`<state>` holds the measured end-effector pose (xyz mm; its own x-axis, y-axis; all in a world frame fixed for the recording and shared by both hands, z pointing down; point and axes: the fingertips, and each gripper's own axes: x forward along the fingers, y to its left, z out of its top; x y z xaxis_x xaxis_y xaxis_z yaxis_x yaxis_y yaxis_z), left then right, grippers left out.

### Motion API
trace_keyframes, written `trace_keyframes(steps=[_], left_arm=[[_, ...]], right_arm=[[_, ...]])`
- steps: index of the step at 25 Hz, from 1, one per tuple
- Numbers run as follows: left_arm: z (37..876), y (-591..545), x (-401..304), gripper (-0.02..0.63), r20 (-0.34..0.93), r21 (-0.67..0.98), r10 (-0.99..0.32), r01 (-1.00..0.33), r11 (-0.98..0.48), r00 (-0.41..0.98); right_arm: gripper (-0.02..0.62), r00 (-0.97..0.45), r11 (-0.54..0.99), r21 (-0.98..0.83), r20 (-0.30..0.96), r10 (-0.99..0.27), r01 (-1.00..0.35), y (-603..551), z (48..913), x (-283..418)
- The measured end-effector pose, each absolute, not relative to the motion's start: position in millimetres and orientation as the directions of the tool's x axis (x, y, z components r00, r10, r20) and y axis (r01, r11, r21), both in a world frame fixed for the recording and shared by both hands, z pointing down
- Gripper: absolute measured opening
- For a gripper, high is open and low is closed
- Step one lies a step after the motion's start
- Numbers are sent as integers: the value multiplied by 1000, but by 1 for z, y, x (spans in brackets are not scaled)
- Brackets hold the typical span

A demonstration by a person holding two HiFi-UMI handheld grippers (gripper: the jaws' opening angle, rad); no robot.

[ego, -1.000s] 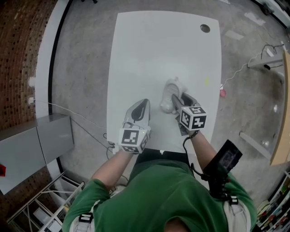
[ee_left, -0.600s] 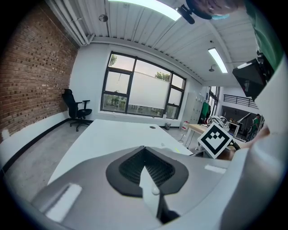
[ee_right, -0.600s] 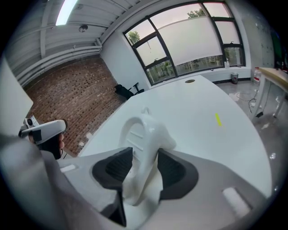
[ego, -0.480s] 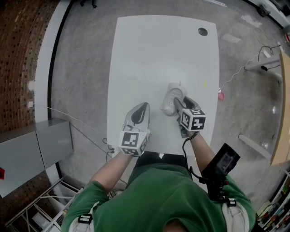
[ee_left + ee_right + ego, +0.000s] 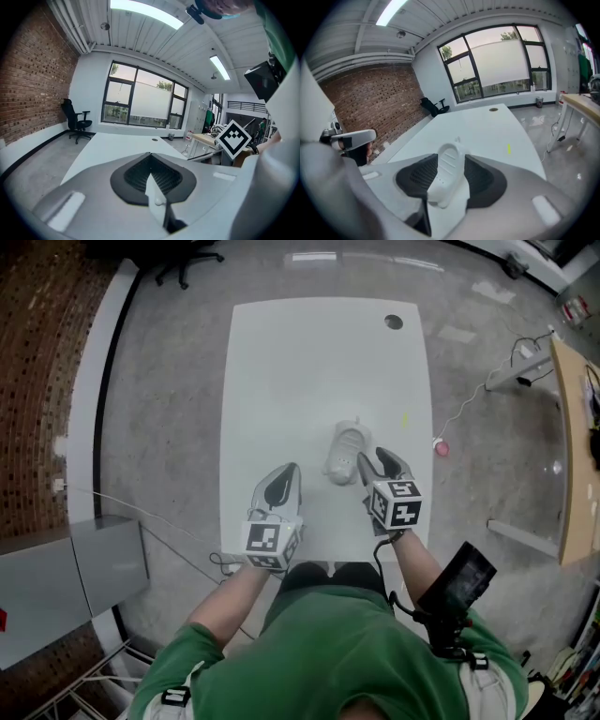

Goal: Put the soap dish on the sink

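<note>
The soap dish (image 5: pixel 444 174) is a white ridged oval. It lies on a white piece (image 5: pixel 341 454) in the middle of the white table (image 5: pixel 309 362); where dish and sink meet I cannot tell. My right gripper (image 5: pixel 375 463) hangs just right of and a little nearer than that piece. Its jaws have just been opening and stand wide, and the dish shows in the gap ahead of them without the pads pressing on it. My left gripper (image 5: pixel 279 486) hovers over the table's near left part, jaws together and empty.
A round cable hole (image 5: pixel 393 322) is at the table's far right corner and a yellow mark (image 5: pixel 405 418) lies right of the dish. A black office chair (image 5: pixel 187 259), a wooden desk (image 5: pixel 574 446), a red item (image 5: pixel 439 447) and grey cabinets (image 5: pixel 75 568) surround the table.
My right gripper has drawn back toward me and risen, coming off the white piece that its tips were against. The left gripper has hardly moved. The head view has shifted.
</note>
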<state>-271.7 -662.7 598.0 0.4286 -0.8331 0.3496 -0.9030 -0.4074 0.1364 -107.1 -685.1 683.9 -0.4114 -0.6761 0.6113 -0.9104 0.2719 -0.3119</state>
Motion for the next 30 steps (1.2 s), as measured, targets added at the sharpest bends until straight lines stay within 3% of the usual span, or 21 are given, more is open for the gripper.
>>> trace_keyframes(steps=[9, 15, 22, 30], left_arm=[[548, -642, -259, 6, 218, 201, -823, -850, -487, 524], [524, -627, -245, 6, 172, 208, -801, -816, -539, 573], [495, -586, -231, 6, 136, 165, -837, -845, -508, 529], [477, -523, -214, 6, 86, 142, -882, -882, -450, 464]], right_arm=[[149, -357, 309, -179, 453, -817, -934, -647, 583, -124], [70, -310, 291, -105, 350, -884, -951, -619, 529, -120], [8, -349, 333, -106, 264, -899, -937, -574, 488, -114], [3, -439, 429, -94, 192, -878, -899, -510, 469, -101]])
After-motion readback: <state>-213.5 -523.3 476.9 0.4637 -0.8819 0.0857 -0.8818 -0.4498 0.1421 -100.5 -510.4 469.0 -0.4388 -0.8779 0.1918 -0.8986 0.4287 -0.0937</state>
